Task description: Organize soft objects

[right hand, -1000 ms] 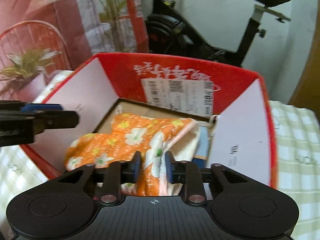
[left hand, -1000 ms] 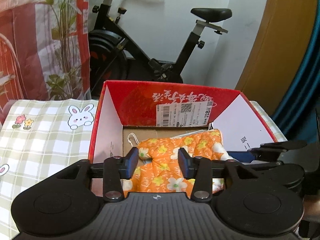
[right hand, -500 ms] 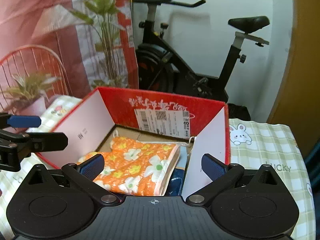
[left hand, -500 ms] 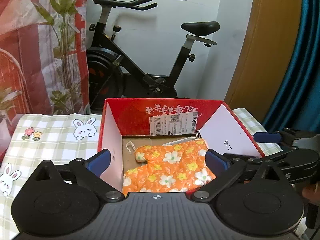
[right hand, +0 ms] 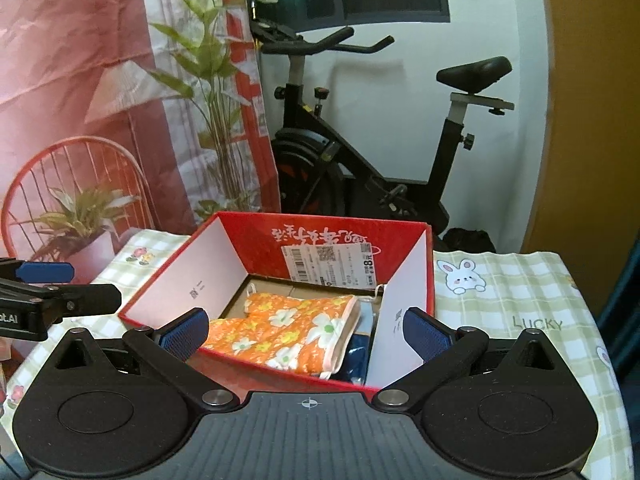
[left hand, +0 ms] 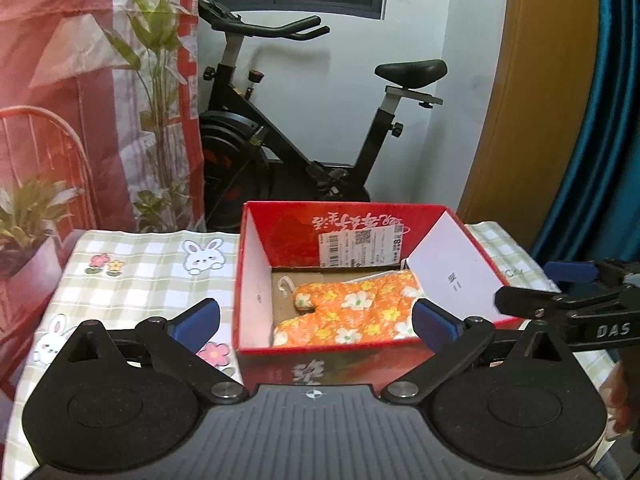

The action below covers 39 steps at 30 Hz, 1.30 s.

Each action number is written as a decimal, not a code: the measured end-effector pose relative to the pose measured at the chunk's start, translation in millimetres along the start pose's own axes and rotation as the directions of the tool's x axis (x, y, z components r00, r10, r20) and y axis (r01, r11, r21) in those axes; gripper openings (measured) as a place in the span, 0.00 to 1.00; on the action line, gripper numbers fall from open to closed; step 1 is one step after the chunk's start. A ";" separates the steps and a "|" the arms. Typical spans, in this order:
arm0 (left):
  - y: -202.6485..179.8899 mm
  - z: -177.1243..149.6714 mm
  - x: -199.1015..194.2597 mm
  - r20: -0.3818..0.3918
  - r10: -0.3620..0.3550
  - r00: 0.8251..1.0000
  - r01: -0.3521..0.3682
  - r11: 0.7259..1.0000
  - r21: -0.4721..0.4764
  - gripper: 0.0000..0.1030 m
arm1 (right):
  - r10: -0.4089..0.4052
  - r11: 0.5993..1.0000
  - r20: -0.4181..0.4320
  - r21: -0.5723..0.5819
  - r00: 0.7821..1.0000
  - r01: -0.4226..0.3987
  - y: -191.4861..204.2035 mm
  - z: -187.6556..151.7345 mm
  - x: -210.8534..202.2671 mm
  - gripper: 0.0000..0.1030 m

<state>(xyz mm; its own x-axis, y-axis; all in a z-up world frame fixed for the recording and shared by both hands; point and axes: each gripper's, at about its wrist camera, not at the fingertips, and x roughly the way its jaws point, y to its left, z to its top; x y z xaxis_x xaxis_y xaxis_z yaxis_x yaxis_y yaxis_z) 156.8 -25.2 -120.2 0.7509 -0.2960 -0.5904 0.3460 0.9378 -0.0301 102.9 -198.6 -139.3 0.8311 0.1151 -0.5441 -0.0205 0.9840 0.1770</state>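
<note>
Indoor light, fairly bright w/ warm cast. Exercise bike (right hand: pixel 384 152) throws soft shadow on the wall. Strong fisheye bending at edges; corners go dark. Centre sharp, slight softness toward edges.

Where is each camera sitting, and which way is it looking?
Left wrist: rides on the left gripper, looking forward and down at the red box; its own open fingers show, plus the right gripper at the right edge.
Right wrist: rides on the right gripper, facing the same box; the left gripper pokes in at the left edge.
Both share: the orange flowered cloth, the checked tablecloth, the exercise bike.
</note>
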 end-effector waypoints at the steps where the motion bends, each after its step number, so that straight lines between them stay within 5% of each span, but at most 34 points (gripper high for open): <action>1: -1.2 -1.7 -2.7 -0.001 0.008 1.000 -0.008 1.000 0.009 1.00 | 0.001 1.000 0.004 0.004 1.000 -0.001 0.3 -2.0 -4.1 1.00; 17: -4.3 -25.6 -34.0 0.034 0.015 0.999 -0.014 1.000 -0.002 1.00 | -0.003 1.000 0.052 -0.003 0.999 0.003 12.3 -37.2 -43.9 1.00; 39: -4.3 -73.6 -31.5 -0.004 0.038 0.999 -0.038 0.999 -0.025 1.00 | -0.007 1.000 0.018 0.012 1.000 0.007 6.5 -78.1 -40.1 1.00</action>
<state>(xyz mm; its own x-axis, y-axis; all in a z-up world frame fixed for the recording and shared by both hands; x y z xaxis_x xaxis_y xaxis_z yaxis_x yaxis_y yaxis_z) 90.3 -6.5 -160.9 0.7612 -0.2594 -0.5943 0.3028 0.9526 -0.0280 26.0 -186.3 -180.3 0.8411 0.1055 -0.5305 -0.0079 0.9831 0.1830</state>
